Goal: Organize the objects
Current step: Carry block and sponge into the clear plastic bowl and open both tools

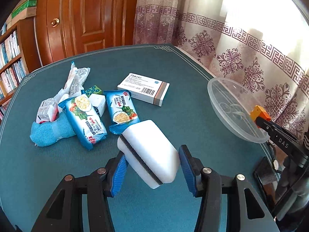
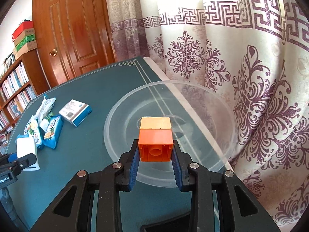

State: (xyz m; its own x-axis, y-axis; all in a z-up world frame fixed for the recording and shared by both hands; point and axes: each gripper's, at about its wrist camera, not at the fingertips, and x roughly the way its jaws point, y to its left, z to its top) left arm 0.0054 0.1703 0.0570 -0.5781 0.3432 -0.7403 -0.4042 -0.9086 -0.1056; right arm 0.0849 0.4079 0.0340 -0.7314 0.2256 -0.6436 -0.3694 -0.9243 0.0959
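Left wrist view: the left claw (image 1: pixel 152 166) straddles one white sponge (image 1: pixel 148 152), jaws released. Two blue noodle packets (image 1: pixel 85 119) and one medicine box (image 1: pixel 143 89) lie on the counter (image 1: pixel 173 61). The right claw (image 2: pixel 155 154) clenches one orange block (image 2: pixel 155 141) over one clear bowl (image 2: pixel 222 104).

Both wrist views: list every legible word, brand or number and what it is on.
"DAS": right gripper arm, left wrist view.
"RobotAI", start cut off: left gripper body, right wrist view.
Medicine box: barcode and print too small to read.
Noodle packets: lettering blurred, unreadable.
Book spines, shelf boxes: unreadable.
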